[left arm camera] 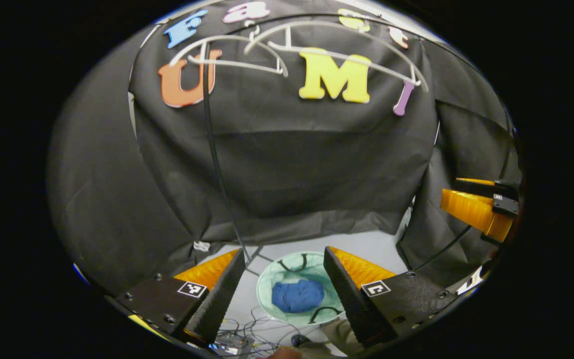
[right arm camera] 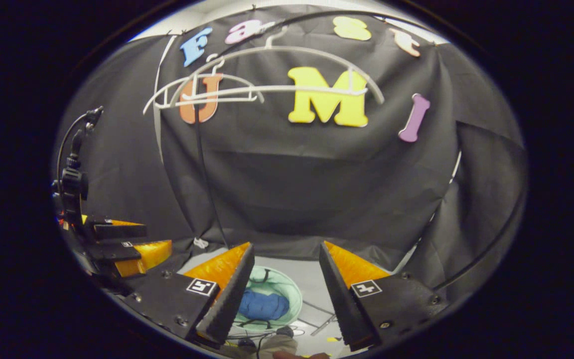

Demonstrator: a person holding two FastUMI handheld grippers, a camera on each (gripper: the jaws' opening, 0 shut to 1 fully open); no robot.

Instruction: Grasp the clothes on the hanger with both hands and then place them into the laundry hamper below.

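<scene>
The black cloth wall closes the booth at the back and wraps round both sides; its lower hem ends at a strip of pale floor, the open ground below. Two white hangers hang bare near the top of the wall, one beside and partly overlapping the other. A thin black pole runs from the hangers down to the floor.

The laundry hamper, pale green mesh and round, stands on the floor well below both grippers. The blue clothes lie bunched inside it, apart from every finger.

In the left gripper view, the left gripper has its jaws spread wide and empty, the hamper seen through the gap. The right gripper is likewise wide and empty in the right gripper view, with the hamper toward its left finger. Loose cables lie on the floor just beside the hamper.
</scene>
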